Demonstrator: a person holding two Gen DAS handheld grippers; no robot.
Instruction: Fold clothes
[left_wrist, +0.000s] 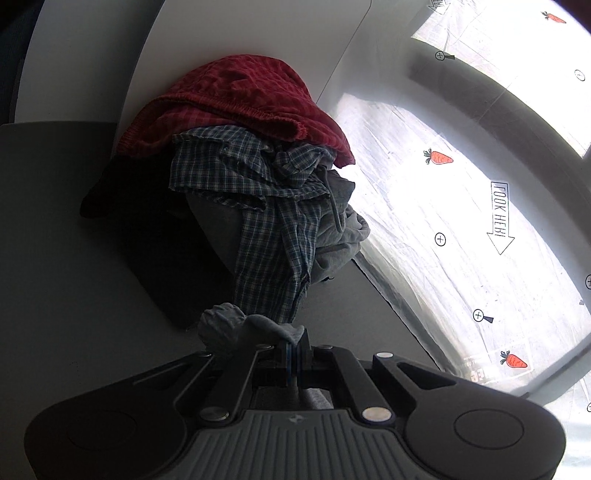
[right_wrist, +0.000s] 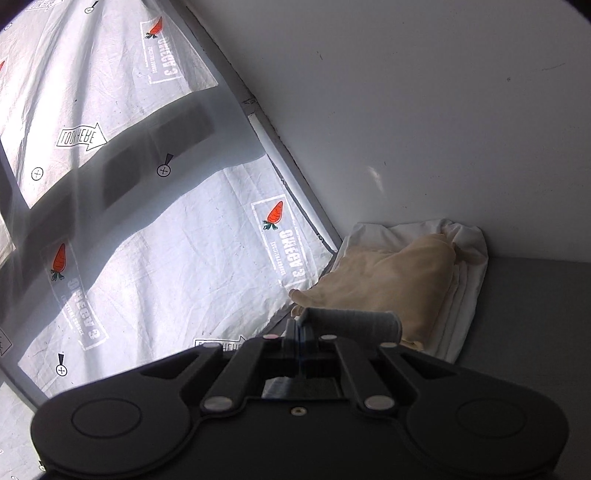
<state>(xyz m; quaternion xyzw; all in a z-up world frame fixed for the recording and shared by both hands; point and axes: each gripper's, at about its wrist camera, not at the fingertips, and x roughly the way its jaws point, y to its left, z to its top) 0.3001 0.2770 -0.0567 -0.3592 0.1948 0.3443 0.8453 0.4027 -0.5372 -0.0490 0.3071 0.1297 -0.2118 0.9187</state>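
Grey garment (left_wrist: 255, 326) pinched at two spots, one in each gripper, above the desk (left_wrist: 55, 240).

It looks soft, light and limp, so it should sag between grips; hems or corners are the best hold. Left gripper (left_wrist: 294, 349) and right gripper (right_wrist: 297, 332) both have jaws clamped on grey cloth. Beyond lie a mixed clothes pile (left_wrist: 243, 155) and folded pale cloths (right_wrist: 406, 273).

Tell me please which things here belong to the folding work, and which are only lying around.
Belong to the job:
- grey garment, pinched in the left gripper and the right gripper
- unfolded pile: red garment, plaid shirt, grey hoodie
- folded cream and white stack

Just there:
- carrot-printed sheet
- white wall
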